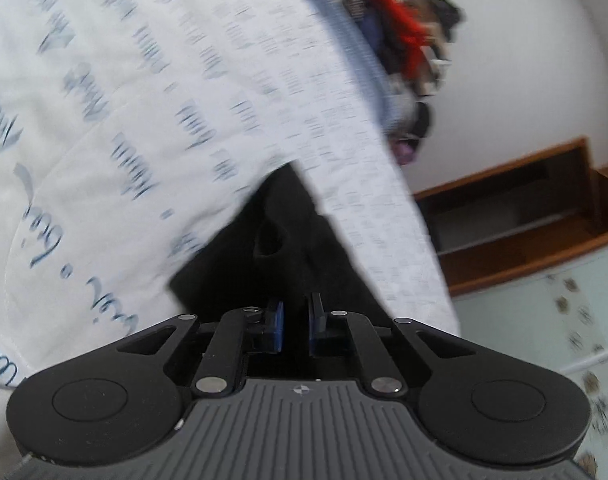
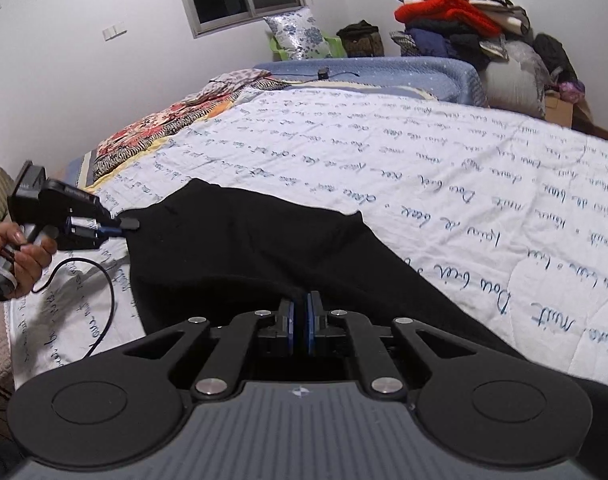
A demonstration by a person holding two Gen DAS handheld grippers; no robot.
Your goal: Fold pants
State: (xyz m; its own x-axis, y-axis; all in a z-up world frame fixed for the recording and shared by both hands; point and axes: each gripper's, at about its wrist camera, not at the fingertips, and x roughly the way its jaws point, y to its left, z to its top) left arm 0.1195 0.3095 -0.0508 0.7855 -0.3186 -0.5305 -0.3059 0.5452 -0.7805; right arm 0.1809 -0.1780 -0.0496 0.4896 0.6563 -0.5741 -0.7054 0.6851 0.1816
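Pants [image 2: 248,248], black, lie spread on the white script-print quilt [image 2: 423,160] atop the bed. Right gripper [image 2: 300,320] nearest: jaws together, pinching pants fabric at the near edge. Left gripper [image 2: 130,224], held in a hand [image 2: 20,256] w/ cable trailing, jaws clamped on the pants' left corner. Farther back: floral pillow [image 2: 300,36], clothes pile [image 2: 463,20] by the wall.
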